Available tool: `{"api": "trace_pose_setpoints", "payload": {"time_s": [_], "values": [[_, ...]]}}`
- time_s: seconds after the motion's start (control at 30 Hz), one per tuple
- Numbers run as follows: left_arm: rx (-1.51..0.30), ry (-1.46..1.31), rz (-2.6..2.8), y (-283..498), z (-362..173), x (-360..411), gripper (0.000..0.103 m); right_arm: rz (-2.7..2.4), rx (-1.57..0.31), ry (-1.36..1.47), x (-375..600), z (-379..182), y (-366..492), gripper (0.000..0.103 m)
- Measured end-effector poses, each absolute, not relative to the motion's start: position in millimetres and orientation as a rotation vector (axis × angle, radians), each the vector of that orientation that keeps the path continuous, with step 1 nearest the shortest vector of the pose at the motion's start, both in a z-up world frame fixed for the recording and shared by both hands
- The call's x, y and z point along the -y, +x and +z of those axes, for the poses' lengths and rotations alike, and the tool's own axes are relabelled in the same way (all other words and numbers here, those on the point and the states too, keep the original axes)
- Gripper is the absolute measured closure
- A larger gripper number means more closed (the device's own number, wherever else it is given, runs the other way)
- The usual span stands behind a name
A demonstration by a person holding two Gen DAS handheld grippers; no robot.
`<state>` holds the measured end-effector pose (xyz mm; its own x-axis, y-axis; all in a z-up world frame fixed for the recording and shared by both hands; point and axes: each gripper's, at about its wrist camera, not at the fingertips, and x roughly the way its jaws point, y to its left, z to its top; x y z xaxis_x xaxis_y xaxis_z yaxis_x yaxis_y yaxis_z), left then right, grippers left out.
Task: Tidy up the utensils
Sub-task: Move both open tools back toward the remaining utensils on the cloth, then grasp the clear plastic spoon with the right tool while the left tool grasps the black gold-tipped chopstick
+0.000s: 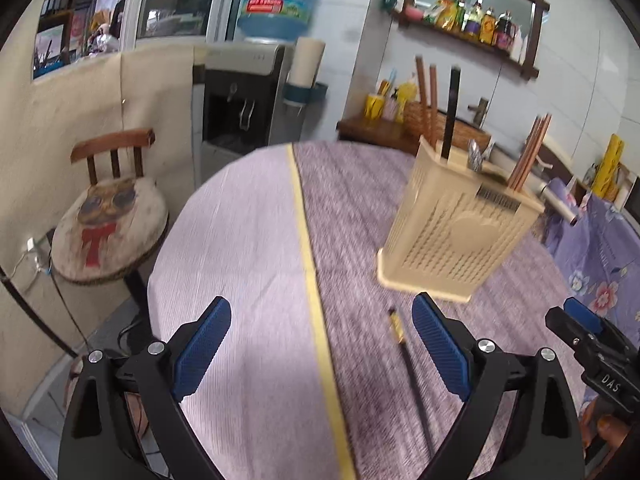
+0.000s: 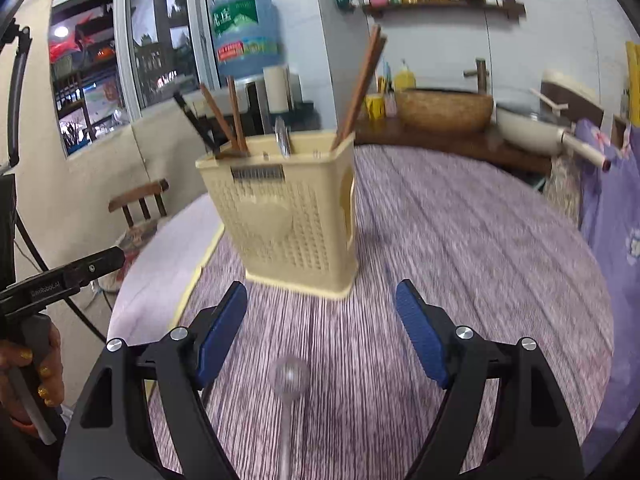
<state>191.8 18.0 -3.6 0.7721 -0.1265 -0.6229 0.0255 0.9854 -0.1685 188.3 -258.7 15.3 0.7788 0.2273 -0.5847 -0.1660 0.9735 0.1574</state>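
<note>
Steel spoon flat on counter, likely slick, rigid, light; best pinched mid-handle; right claw and left claw both wide open, empty.

The utensil holder is standing on the table, with chopsticks and a spoon standing in it. In front of it, a loose spoon and a loose chopstick are lying on the table. A chair is sitting left of the table.
</note>
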Motion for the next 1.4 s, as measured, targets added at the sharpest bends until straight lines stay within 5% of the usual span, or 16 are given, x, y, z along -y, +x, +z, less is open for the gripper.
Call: {"api": "trace_pose_setpoints", "payload": {"time_s": [0.4, 0.97, 1.13, 1.4], "values": [[-0.767, -0.083, -0.08, 176, -36, -7, 0.012, 0.246, -0.831, -0.011, 222, -40, 183, 0.028], [-0.793, -0.052, -0.104, 181, -42, 12, 0.015, 0.215, -0.886, -0.065, 214, -58, 200, 0.066], [-0.814, -0.023, -0.149, 186, -46, 28, 0.024, 0.209, -0.89, -0.039, 225, -57, 200, 0.066], [-0.874, 0.02, -0.231, 205, -56, 64, 0.06, 0.189, -0.893, 0.003, 241, -56, 196, 0.066]]}}
